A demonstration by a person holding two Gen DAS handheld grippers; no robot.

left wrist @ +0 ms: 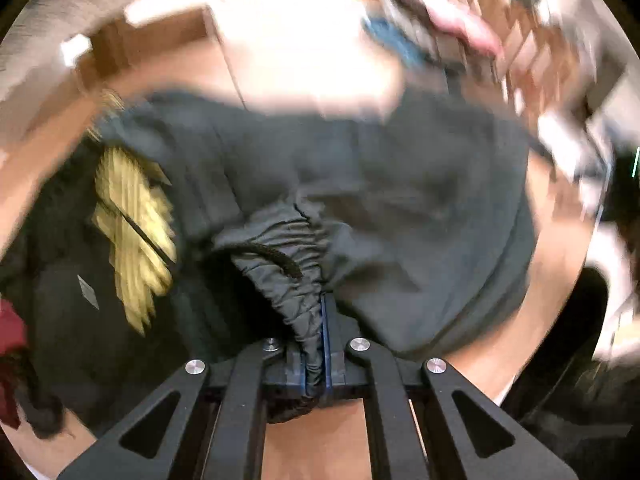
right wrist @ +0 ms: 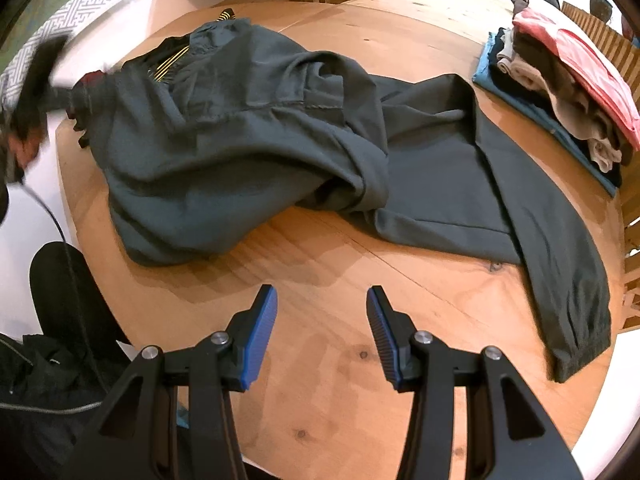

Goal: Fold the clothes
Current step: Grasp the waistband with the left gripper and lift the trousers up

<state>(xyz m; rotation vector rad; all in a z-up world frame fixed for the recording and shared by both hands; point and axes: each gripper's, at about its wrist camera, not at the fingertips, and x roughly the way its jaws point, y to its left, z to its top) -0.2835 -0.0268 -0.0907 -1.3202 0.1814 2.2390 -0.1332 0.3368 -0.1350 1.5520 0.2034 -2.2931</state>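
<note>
Dark grey-green trousers (right wrist: 248,148) lie crumpled on the round wooden table (right wrist: 328,264), one leg (right wrist: 560,248) stretched toward the right edge. In the left wrist view my left gripper (left wrist: 318,344) is shut on the gathered elastic waistband (left wrist: 296,248) of the trousers, its drawstring hanging loose beside it. The rest of the trousers (left wrist: 400,184) hang away from the jaws, and the view is motion-blurred. My right gripper (right wrist: 322,316) hovers open over bare wood in front of the trousers, nothing between its blue pads (right wrist: 262,328).
A stack of folded clothes (right wrist: 560,92) with a pink item on top sits at the table's right, by a slatted wooden chair (right wrist: 600,36). A black garment with yellow stripes (left wrist: 132,220) lies left of the trousers. A person's dark-clothed leg (right wrist: 68,292) is at the left edge.
</note>
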